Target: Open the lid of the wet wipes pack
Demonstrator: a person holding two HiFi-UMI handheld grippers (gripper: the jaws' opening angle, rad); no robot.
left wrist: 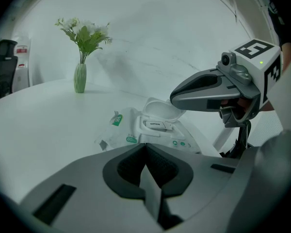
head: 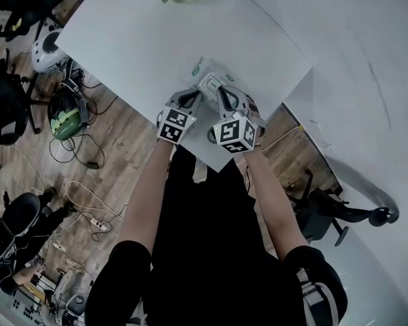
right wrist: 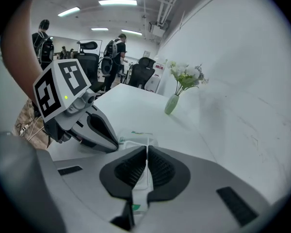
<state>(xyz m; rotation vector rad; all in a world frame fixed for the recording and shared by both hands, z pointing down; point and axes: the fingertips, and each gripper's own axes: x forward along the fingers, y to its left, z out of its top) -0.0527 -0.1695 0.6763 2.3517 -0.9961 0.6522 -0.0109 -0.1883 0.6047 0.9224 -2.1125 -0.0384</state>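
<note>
Wet wipes pack (left wrist: 136,139) sits near the edge of the white table (left wrist: 43,115), lid (left wrist: 160,111) flipped up. Right gripper (right wrist: 146,152) pinches the lid rim, jaws nearly together. Left gripper (left wrist: 146,147) is closed and empty, just beside the pack.

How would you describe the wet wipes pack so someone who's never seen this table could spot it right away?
Start at the big white table. On the person's side of it, well away from the green vase of flowers, lies a flat, soft white packet: the wet wipes pack. It alone has small green labels and a rounded flip lid standing open above a tab printed OPEN.
</note>
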